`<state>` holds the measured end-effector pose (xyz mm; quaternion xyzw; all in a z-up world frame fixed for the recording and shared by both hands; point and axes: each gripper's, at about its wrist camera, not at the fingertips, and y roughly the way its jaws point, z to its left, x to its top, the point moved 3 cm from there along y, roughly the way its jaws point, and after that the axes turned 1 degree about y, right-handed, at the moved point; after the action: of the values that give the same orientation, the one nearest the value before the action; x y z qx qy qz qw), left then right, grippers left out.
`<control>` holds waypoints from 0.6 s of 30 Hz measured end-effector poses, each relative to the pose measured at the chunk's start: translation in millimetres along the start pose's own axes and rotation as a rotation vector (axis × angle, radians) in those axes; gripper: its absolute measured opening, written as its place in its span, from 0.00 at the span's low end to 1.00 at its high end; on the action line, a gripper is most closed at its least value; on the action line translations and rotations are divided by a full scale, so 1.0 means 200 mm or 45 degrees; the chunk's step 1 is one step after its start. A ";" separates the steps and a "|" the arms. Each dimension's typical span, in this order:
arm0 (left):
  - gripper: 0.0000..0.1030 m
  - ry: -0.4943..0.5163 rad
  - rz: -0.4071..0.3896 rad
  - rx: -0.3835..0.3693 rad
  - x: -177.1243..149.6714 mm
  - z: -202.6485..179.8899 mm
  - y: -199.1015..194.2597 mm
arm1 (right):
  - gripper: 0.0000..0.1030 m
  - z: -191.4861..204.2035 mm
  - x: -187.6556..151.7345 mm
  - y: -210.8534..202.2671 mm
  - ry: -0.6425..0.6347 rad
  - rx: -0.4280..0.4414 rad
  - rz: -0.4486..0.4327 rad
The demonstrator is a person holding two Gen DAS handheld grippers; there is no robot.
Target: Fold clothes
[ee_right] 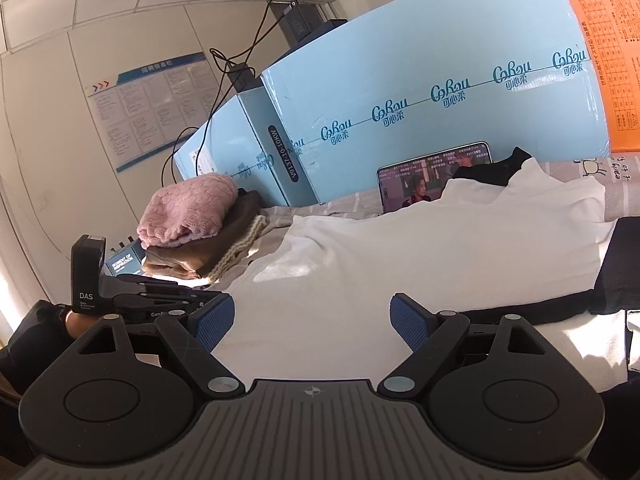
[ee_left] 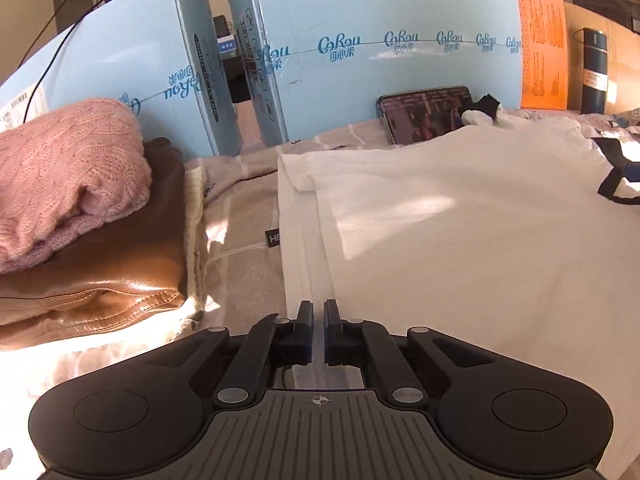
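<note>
two big blue boxes [ee_left: 384, 60] stand at the back of a bed, smooth and shiny, with the same word printed in a row along them. an orange paper [ee_left: 543, 44] with tiny print is stuck beside them; the print is too small to read. the bed sheet [ee_left: 244, 208] is soft and beige with pale stripes.

a white shirt [ee_left: 460, 232] lies spread flat on the sheet and fills most of the bed. it is thin and smooth, with a few soft wrinkles and a long stitched hem on its left side. its right part runs out of the left wrist view.

the left gripper [ee_left: 318, 307] is low over that hem. its two black fingers are squeezed almost together with a strip of the white cloth between them, so it is pinching the shirt. the right gripper [ee_right: 312, 320] hangs above the shirt with its two blue bumpy pads [ee_right: 408, 322] far apart, holding nothing.

on the left sits one pile of folded clothes: a fluffy pink knit sweater [ee_left: 64, 176] on top of a shiny brown leather piece [ee_left: 112, 268], with a cream ribbed edge peeking out under it.

one phone [ee_right: 434, 174] leans on a box with its screen lit. a white fold and something black hide its lower corner. one dark blue bottle [ee_left: 595, 68] stands far right.
</note>
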<state>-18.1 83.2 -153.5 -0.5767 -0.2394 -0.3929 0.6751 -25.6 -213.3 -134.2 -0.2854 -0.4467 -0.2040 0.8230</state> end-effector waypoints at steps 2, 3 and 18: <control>0.11 -0.036 -0.059 0.050 0.00 0.00 -0.06 | 0.82 0.00 0.01 -0.02 0.001 -0.003 -0.024; 0.19 -0.079 -0.120 0.075 0.02 0.00 -0.12 | 0.82 0.00 0.02 -0.03 0.002 -0.007 -0.043; 0.90 -0.143 -0.479 -0.557 0.06 -0.46 -0.34 | 0.91 -0.17 0.00 -0.51 0.281 -0.388 -0.522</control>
<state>-77.2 -10.1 -124.7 -0.6749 -0.2888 -0.5210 0.4355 -64.5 -313.4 -119.8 -0.2857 -0.3669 -0.4611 0.7558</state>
